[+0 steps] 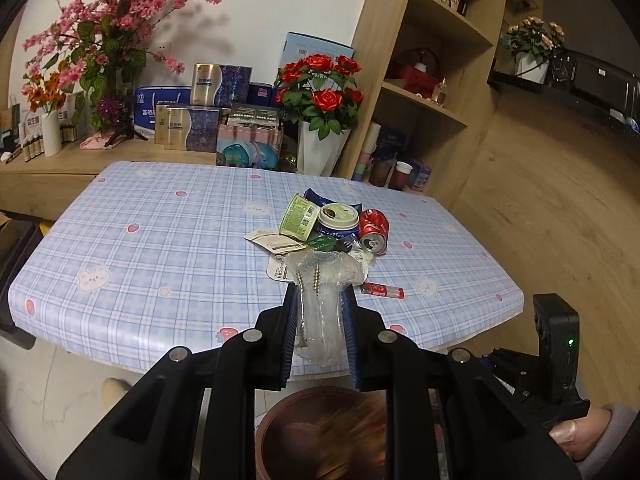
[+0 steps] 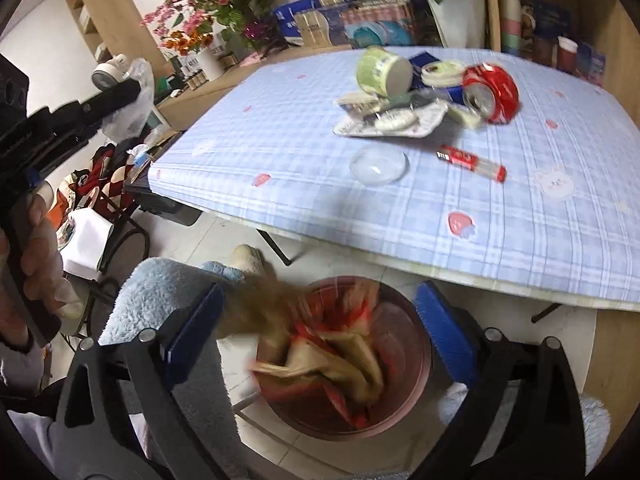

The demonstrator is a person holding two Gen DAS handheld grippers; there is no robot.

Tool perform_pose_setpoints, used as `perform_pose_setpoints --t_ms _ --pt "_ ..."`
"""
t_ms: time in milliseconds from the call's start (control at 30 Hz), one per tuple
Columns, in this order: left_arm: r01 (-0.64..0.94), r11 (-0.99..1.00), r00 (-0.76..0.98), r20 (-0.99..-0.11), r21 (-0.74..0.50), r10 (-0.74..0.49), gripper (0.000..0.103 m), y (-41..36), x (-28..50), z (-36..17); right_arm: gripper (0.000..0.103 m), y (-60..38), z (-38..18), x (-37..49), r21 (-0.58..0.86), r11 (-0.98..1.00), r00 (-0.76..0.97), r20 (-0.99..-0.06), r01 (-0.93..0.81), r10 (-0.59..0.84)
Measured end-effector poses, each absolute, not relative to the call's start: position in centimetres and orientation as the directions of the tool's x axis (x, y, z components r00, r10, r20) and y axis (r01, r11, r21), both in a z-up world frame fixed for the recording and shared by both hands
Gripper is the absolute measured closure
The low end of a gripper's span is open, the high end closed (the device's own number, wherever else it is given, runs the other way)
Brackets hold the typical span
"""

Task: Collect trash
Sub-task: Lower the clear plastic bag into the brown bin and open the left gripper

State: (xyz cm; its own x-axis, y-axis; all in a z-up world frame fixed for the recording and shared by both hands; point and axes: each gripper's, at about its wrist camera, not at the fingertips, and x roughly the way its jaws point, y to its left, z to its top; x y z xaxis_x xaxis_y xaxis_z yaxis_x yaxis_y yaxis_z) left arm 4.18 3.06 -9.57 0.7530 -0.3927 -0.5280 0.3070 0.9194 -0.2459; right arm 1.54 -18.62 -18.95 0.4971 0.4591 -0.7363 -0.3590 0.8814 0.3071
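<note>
My left gripper (image 1: 322, 296) is shut on a crumpled piece of clear plastic wrap (image 1: 320, 320), held above the table's near edge. In the right wrist view the left gripper (image 2: 124, 92) shows at the upper left with the wrap (image 2: 132, 112). My right gripper (image 2: 320, 312) stands open over a reddish round bin (image 2: 416, 364) on the floor. The bin holds red and tan wrappers, and a blurred brown piece (image 2: 260, 304) hangs by the left finger. A red can (image 2: 492, 92), a green cup (image 2: 380, 70), a clear lid (image 2: 378, 166) and a red tube (image 2: 472, 160) lie on the blue checked table (image 2: 280, 128).
The bin (image 1: 272, 420) sits under the table's near edge (image 1: 200, 352). Behind the table are a sideboard with boxes (image 1: 192, 128), a white vase of red roses (image 1: 320, 148) and a wooden shelf unit (image 1: 432, 80). A person's blue fleece sleeve (image 2: 160, 300) is at the left.
</note>
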Motion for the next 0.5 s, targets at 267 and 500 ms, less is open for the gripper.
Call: perform_pose_setpoints --t_ms 267,500 --pt "0.298 0.925 0.765 -0.520 -0.237 -0.380 0.082 3.0 2.8 -9.6 0.006 -22.1 -13.2 1.1 0.122 0.970 0.777 -0.582 -0.210 0.242" --pt "0.320 0.914 0.728 -0.552 -0.250 -0.406 0.082 2.2 2.8 -10.7 0.006 -24.6 -10.4 1.6 0.051 0.992 0.865 -0.484 -0.119 0.129"
